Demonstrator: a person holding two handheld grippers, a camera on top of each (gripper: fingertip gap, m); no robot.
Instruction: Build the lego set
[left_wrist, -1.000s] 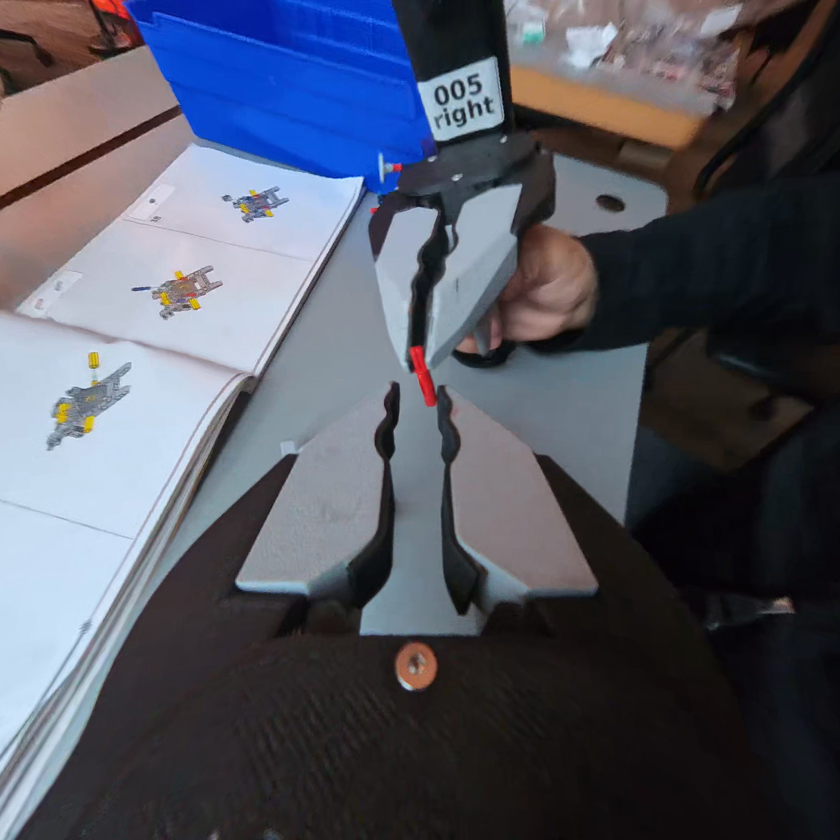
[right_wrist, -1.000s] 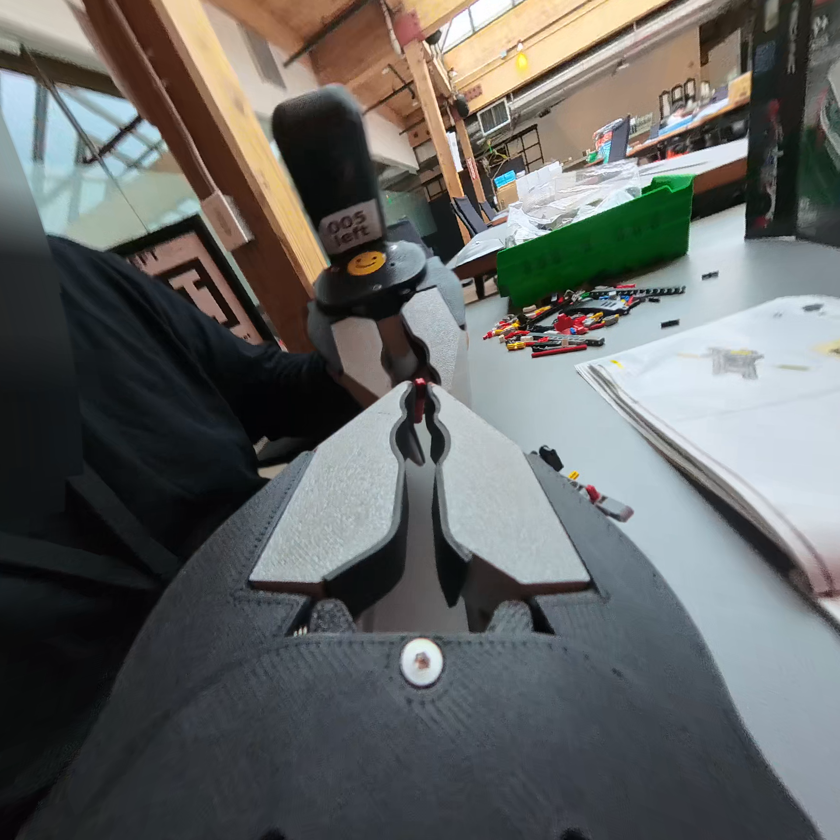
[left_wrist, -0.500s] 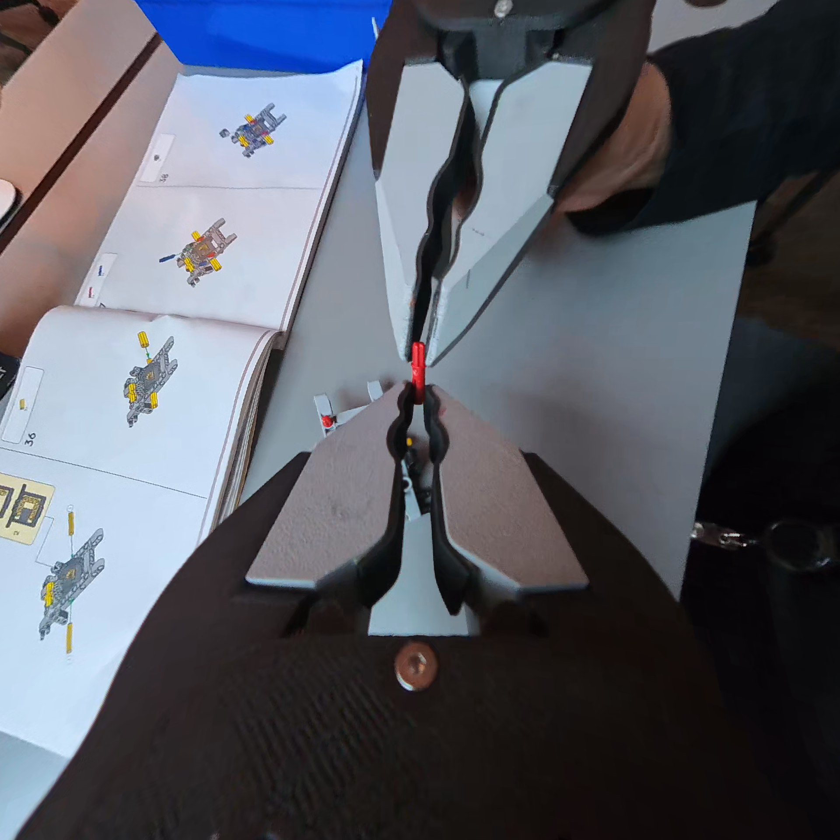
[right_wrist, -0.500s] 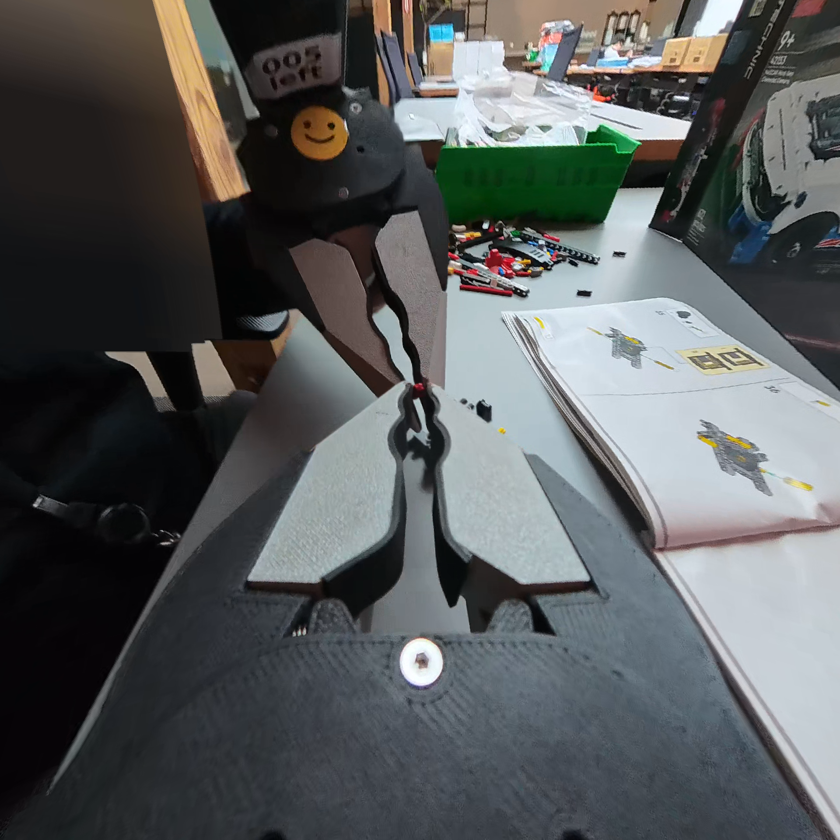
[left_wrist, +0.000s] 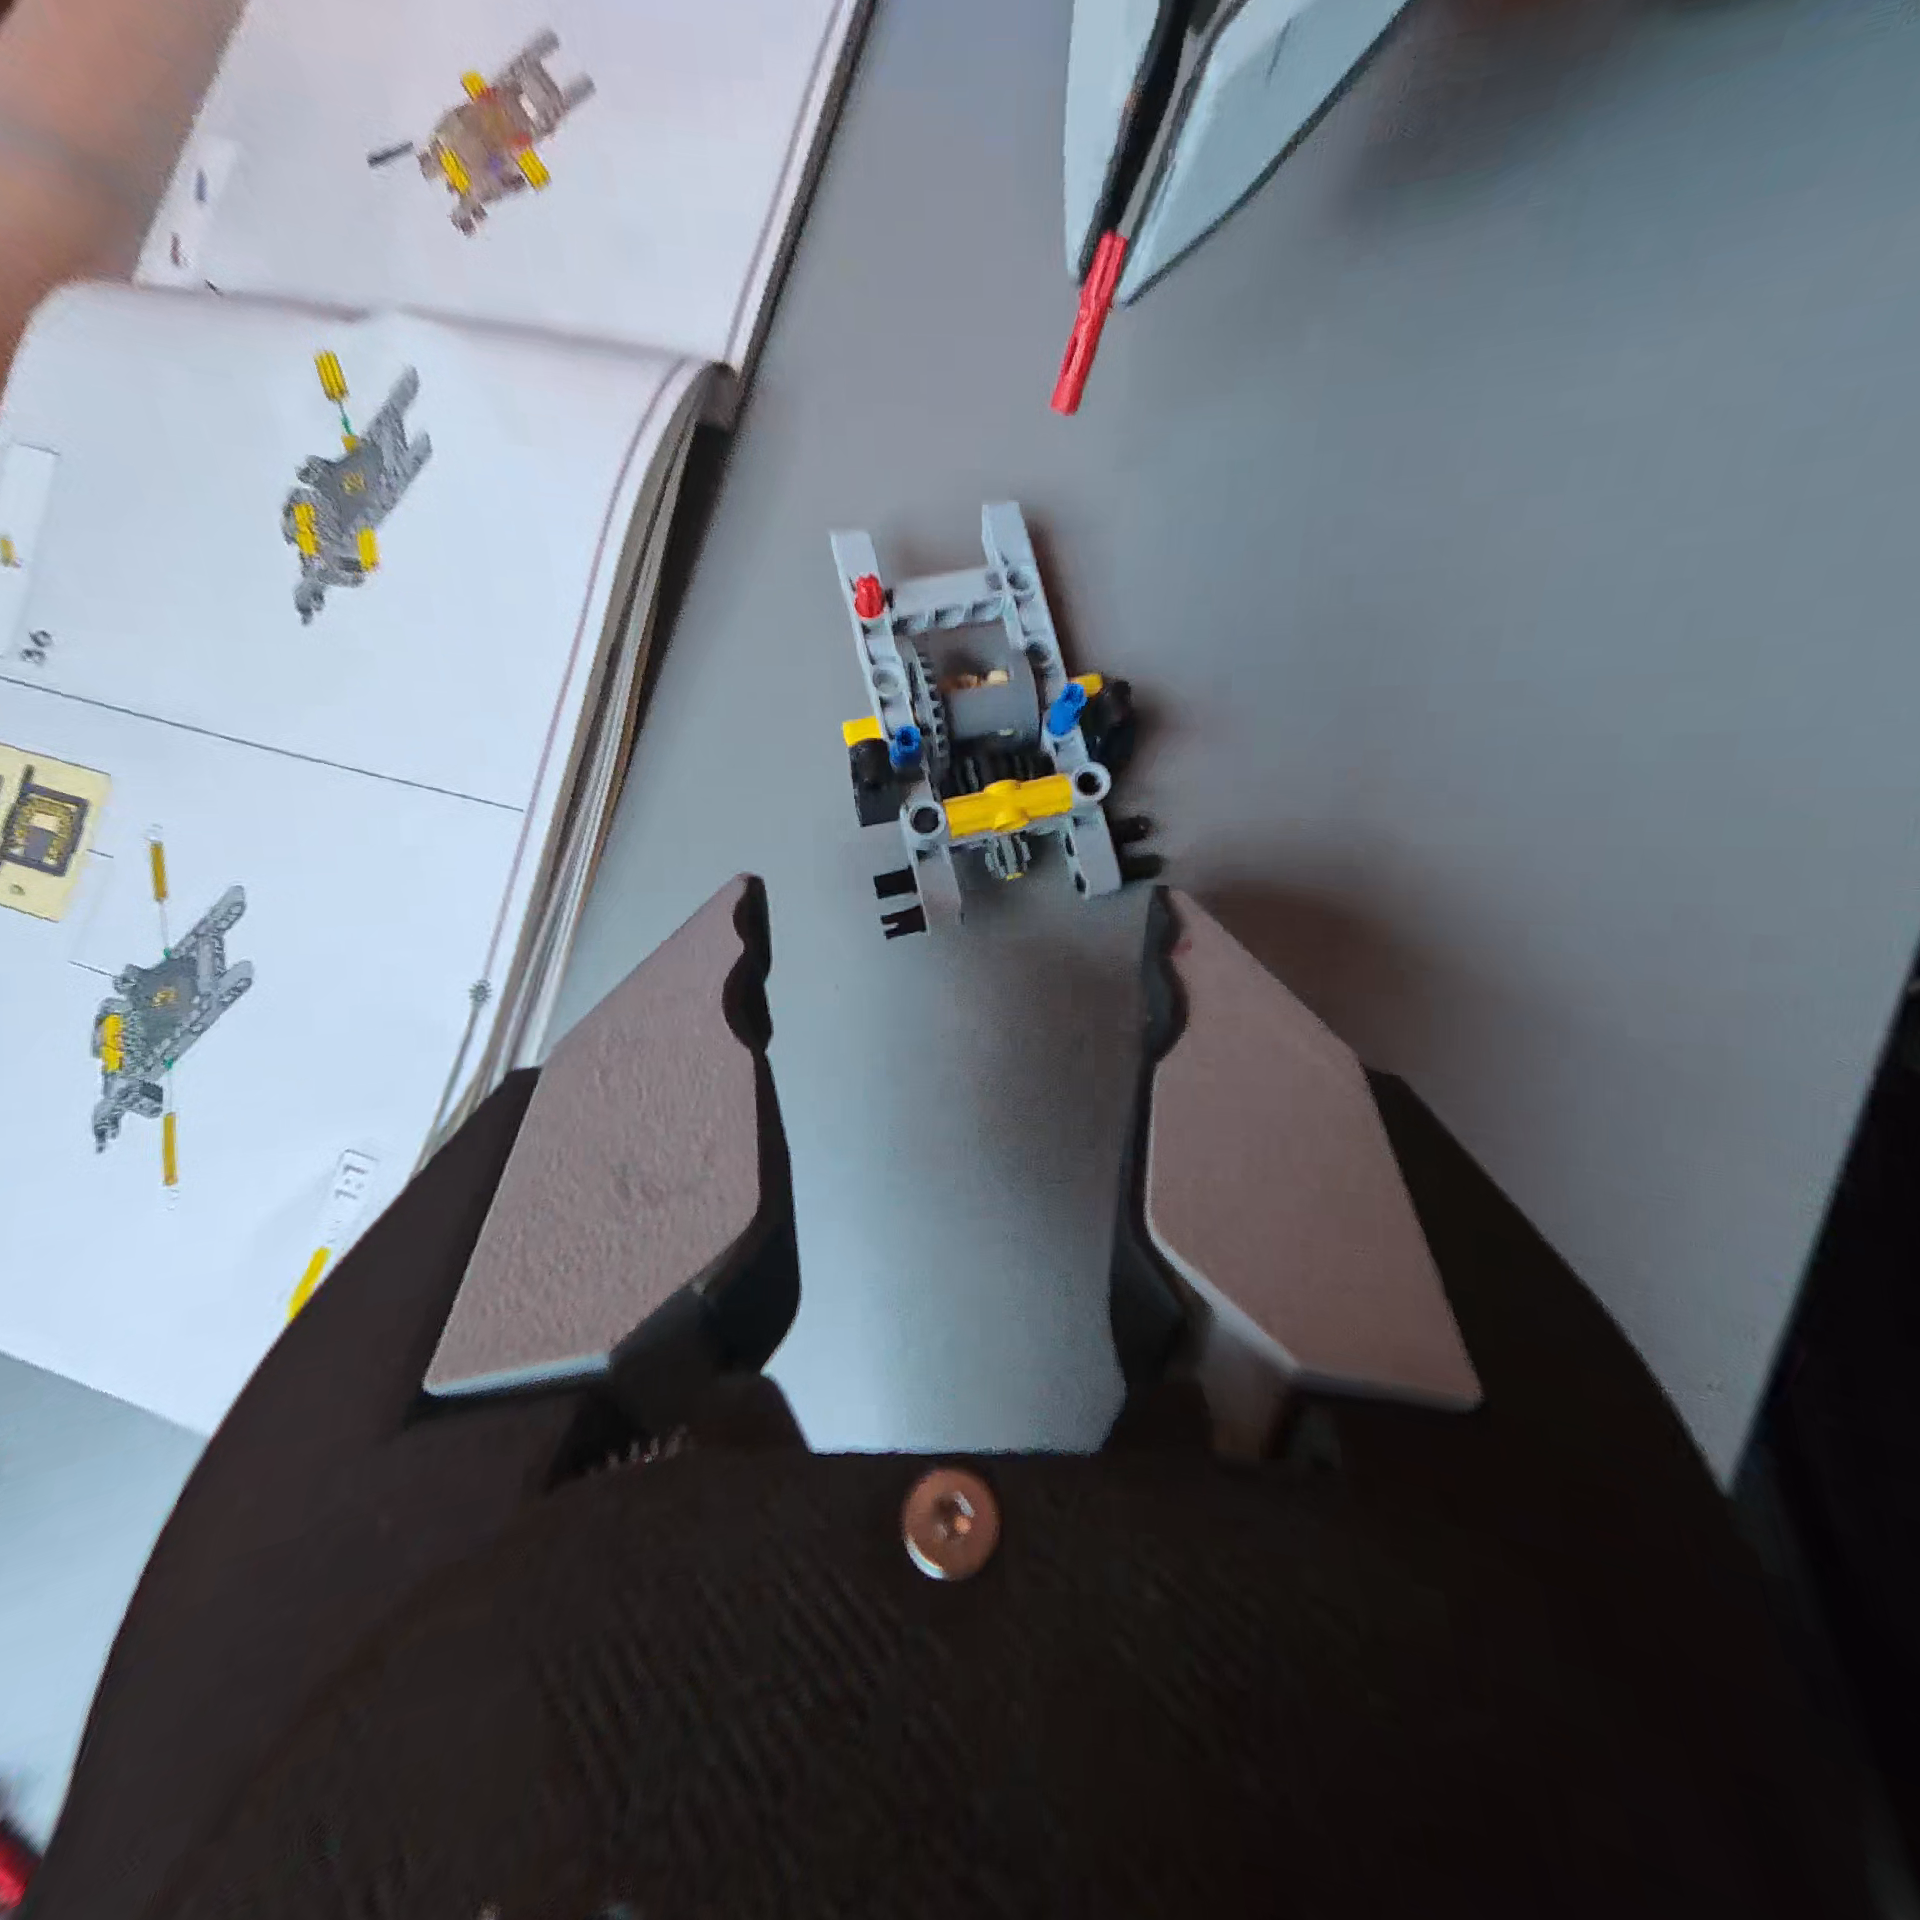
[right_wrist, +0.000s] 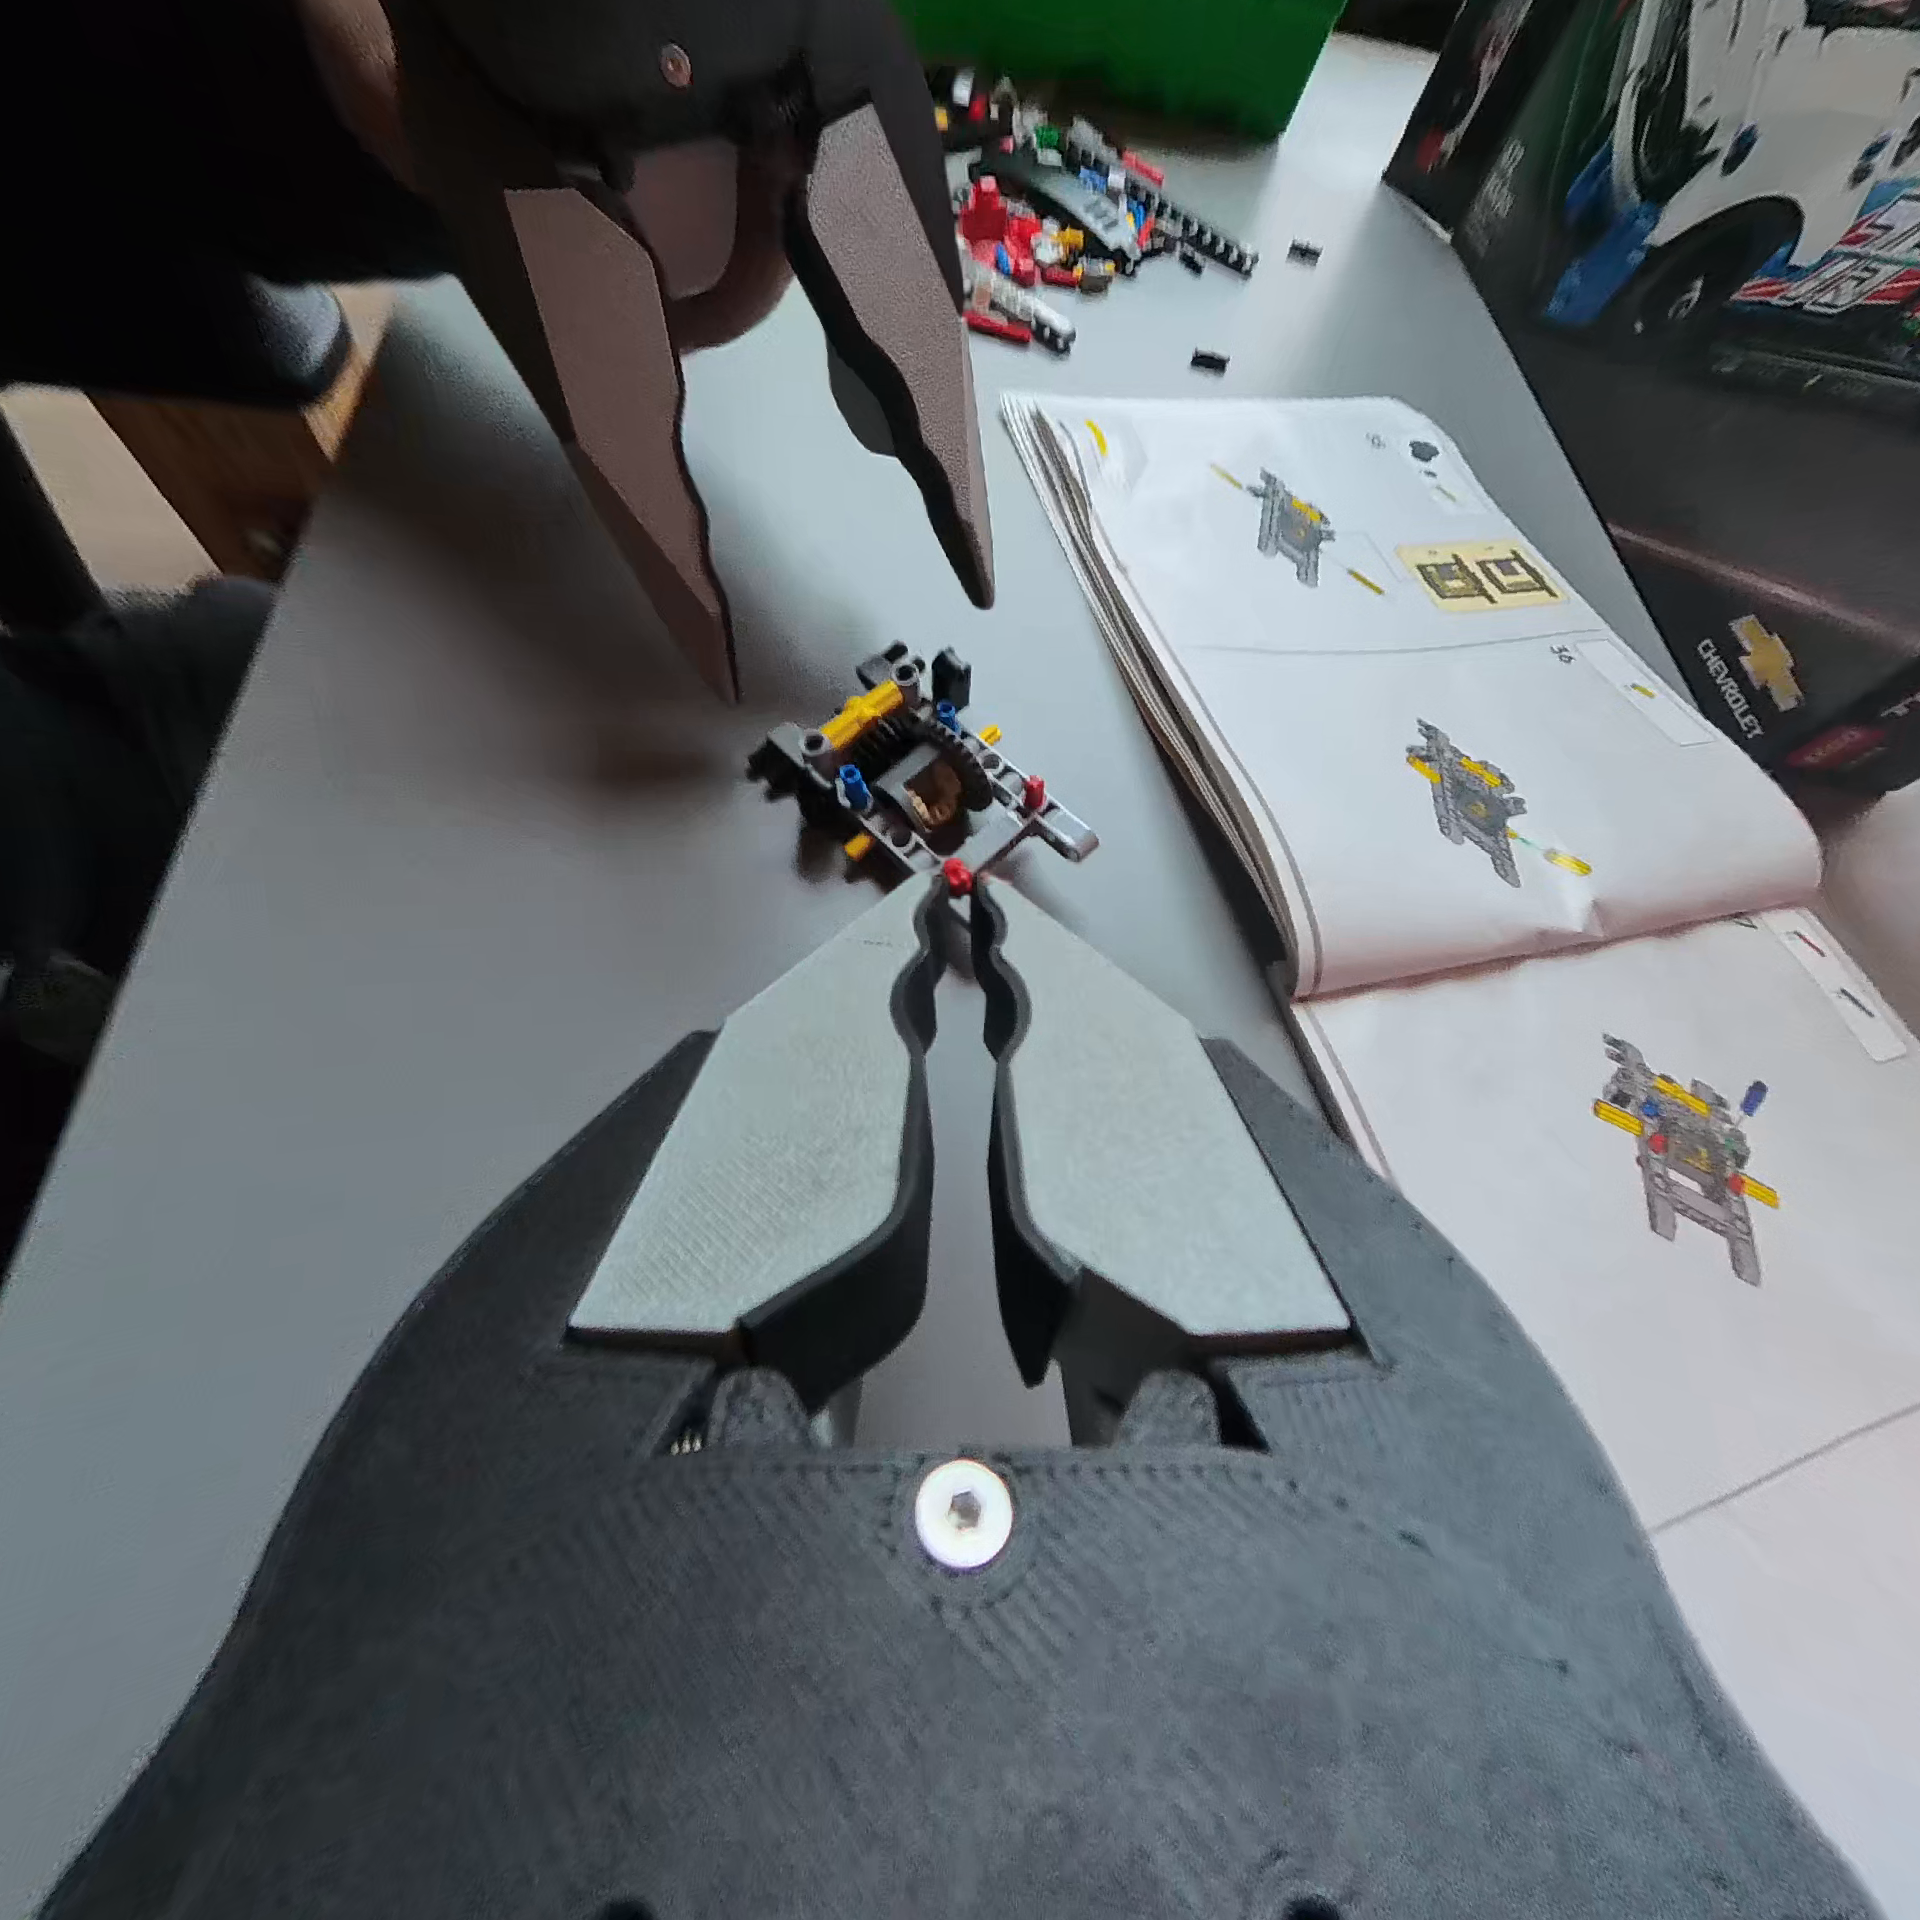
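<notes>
Grey desk (left_wrist: 1455, 727), matte, bare around the work spot. Small grey lego assembly (left_wrist: 982, 717) sits flat on it, centre of the left wrist view, with yellow, blue, red and black bits on the frame; a few loose black pins just beside its near end.

Left claw (left_wrist: 956, 914) released, fingers spread wide, nothing between them, tips just short of the assembly at its 6 o'clock side.

Right claw (right_wrist: 958, 894) clenched on a red axle pin (left_wrist: 1086, 322), pin sticking out past the tips, up off the desk at 12–1 o'clock from the assembly in the left wrist view. In the right wrist view the pin end (right_wrist: 957, 878) shows at the claw tips, right by the assembly's near edge (right_wrist: 914, 779); contact cannot be told.

Open instruction booklet (left_wrist: 312, 623) lies at 9 o'clock of the assembly in the left view, 3 o'clock in the right view. Loose lego pile (right_wrist: 1081, 239) at 12 o'clock, green bin (right_wrist: 1122, 52) behind it, printed set box (right_wrist: 1714, 260) at 1–2 o'clock. Desk edge at left with wood furniture (right_wrist: 229, 478) beyond.
</notes>
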